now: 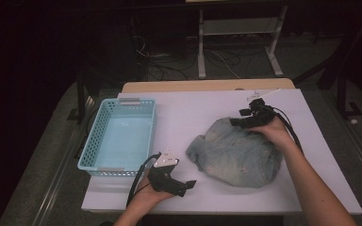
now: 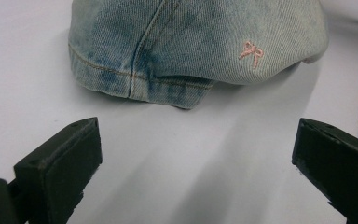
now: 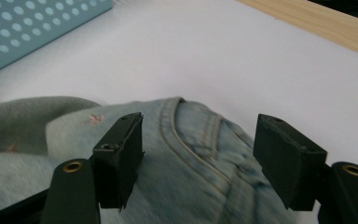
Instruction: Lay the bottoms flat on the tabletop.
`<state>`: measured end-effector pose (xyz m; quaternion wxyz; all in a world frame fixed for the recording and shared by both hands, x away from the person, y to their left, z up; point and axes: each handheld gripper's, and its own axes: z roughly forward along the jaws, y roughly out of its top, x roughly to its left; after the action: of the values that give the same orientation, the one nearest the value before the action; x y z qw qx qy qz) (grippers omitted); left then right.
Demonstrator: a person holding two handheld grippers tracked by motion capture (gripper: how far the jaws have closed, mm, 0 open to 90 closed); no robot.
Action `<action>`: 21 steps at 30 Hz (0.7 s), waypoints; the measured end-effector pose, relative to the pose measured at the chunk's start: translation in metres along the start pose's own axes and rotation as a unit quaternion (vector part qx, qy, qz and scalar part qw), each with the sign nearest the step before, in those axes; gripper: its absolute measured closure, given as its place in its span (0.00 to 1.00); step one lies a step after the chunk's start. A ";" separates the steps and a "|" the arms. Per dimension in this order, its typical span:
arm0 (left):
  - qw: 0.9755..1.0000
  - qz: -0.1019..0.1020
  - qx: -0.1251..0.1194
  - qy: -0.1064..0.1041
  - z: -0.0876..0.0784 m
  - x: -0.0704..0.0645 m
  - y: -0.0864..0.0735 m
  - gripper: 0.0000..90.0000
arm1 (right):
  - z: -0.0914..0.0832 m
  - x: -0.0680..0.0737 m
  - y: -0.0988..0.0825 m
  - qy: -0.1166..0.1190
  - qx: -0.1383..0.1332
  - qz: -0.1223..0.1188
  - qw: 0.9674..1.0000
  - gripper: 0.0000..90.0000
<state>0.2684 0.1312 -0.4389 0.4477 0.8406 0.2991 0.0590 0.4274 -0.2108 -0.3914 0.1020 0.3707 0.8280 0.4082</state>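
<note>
While both grippers gape empty, jeans [image 1: 238, 153] lie between.

The jeans [image 1: 238, 153] are faded, rough denim cloth; the basket [image 1: 94, 141] is perforated plastic; the table [image 1: 193, 113] is matt white.

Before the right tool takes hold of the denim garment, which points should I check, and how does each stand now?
1. Right tool open, jaws apart: ok.
2. Right tool over the denim garment, cloth below the jaws but not pinched: ok.
3. Left tool open, short of the garment's hem: ok.
4. Garment lies wholly on the white table: ok.
5. Blue basket has free room: ok.
6. Whether the garment is folded evenly: cannot tell.
</note>
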 end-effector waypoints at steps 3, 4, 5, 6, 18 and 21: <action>1.000 0.002 0.002 0.000 0.000 -0.001 0.000 0.02 | 0.009 0.006 0.004 0.005 0.007 -0.007 1.000 0.37; 1.000 0.002 0.002 0.000 0.000 -0.001 0.000 0.02 | 0.012 0.007 0.004 0.004 0.013 -0.012 1.000 0.37; 1.000 0.003 0.002 0.000 0.000 -0.001 0.000 0.02 | 0.015 0.009 0.003 0.004 0.018 -0.014 1.000 0.38; 1.000 0.003 0.001 -0.001 0.000 -0.002 0.000 0.02 | 0.018 0.010 0.001 0.007 0.024 -0.017 1.000 0.40; 1.000 0.009 0.007 -0.002 0.002 -0.004 -0.001 0.02 | 0.038 0.015 -0.017 -0.012 0.079 -0.047 0.996 0.53; 1.000 0.010 0.009 -0.001 0.002 -0.004 -0.001 0.02 | 0.042 0.015 -0.021 -0.019 0.086 -0.047 0.995 0.58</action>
<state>0.2658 0.1283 -0.4402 0.4398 0.8474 0.2912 0.0601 0.4253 -0.1830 -0.4319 0.1042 0.3465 0.8746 0.3228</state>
